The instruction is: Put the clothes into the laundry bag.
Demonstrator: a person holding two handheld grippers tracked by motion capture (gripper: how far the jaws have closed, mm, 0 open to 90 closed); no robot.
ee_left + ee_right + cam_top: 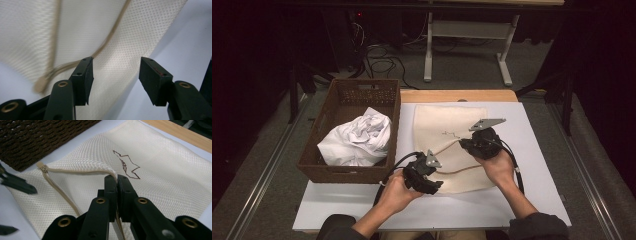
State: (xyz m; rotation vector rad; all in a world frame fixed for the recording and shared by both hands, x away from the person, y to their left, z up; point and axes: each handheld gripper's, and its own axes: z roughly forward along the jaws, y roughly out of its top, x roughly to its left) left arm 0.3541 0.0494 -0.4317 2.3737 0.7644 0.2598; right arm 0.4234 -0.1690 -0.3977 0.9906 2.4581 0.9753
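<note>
A cream mesh laundry bag [451,127] lies flat on the white table, its tan zipper [451,171] curving across the near end. My right gripper [117,178] is shut on the upper edge of the bag's opening and lifts that edge [82,167] a little. A dark line drawing [126,165] marks the mesh beyond the jaws. My left gripper [115,72] stands open just over the bag's near corner, with mesh [115,50] and the zipper [57,67] under it and nothing between its jaws. In the high view the left gripper [426,175] sits at the bag's near left edge.
A brown woven basket [343,172] stands at the table's left and holds crumpled white cloth [359,139]. Its wall [37,140] is close to the bag. A wooden strip [457,95] runs along the far table edge. Bare white table [532,150] lies to the right.
</note>
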